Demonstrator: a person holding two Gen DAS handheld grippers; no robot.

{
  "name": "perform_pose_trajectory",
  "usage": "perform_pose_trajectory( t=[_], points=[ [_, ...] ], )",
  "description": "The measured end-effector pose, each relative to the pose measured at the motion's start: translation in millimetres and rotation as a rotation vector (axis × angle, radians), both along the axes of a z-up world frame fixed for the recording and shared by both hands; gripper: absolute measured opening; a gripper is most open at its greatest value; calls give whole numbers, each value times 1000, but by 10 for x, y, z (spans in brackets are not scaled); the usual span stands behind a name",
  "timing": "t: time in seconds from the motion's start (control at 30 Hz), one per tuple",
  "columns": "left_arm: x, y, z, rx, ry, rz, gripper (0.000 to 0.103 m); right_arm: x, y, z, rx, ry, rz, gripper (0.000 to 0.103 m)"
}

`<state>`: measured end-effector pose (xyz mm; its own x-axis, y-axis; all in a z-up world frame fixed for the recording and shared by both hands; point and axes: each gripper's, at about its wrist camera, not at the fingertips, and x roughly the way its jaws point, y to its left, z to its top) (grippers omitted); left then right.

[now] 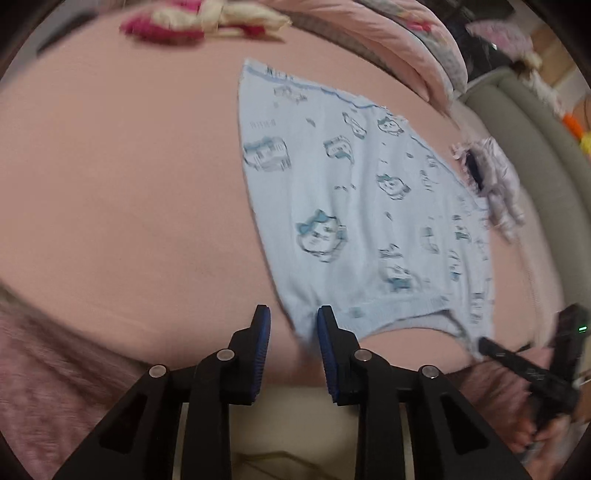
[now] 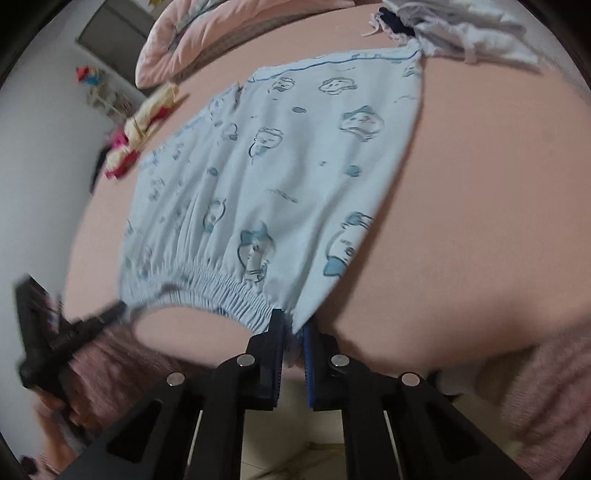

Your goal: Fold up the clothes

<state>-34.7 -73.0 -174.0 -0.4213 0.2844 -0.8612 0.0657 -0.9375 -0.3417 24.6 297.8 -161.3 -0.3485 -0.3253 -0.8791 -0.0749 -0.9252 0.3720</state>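
Observation:
Light blue shorts point(image 1: 351, 203) point(image 2: 277, 166) with a cartoon print lie flat on the pink bed sheet point(image 1: 129, 184) point(image 2: 480, 221), elastic waistband toward me. My left gripper point(image 1: 293, 325) stands open, with the waistband's left corner hanging between its fingers against the right pad. In the right wrist view the left gripper point(image 2: 107, 314) shows blurred at that corner. My right gripper point(image 2: 293, 328) is shut on the other end of the waistband, and it also appears in the left wrist view point(image 1: 491, 345). The waistband sags between the two corners.
A rolled pink quilt point(image 1: 406, 48) point(image 2: 192, 33) lies along the far side. A pink and cream garment point(image 1: 203, 18) point(image 2: 147, 114) and a pale lilac garment point(image 1: 495, 177) point(image 2: 461, 29) sit beyond the shorts. A grey padded frame point(image 1: 517, 129) borders the bed. Fuzzy pink fabric point(image 1: 55, 369) is nearest me.

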Motion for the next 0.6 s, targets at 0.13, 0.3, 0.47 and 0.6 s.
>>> perform_pose_trajectory(
  t=[0.13,0.3,0.47,0.6],
  points=[
    [-2,132,119,83,48,-86,24,87,231,77,-61,0,-47,9],
    [-173,808,264,89,91,-319,24,39,399,263,0,69,-137,11],
    [-527,1560,254,84,59,-444,24,-13,601,193,-30,38,-190,22],
    [-856,2035,244,95,29,-497,24,-37,641,109,-143,19,-218,33]
  ],
)
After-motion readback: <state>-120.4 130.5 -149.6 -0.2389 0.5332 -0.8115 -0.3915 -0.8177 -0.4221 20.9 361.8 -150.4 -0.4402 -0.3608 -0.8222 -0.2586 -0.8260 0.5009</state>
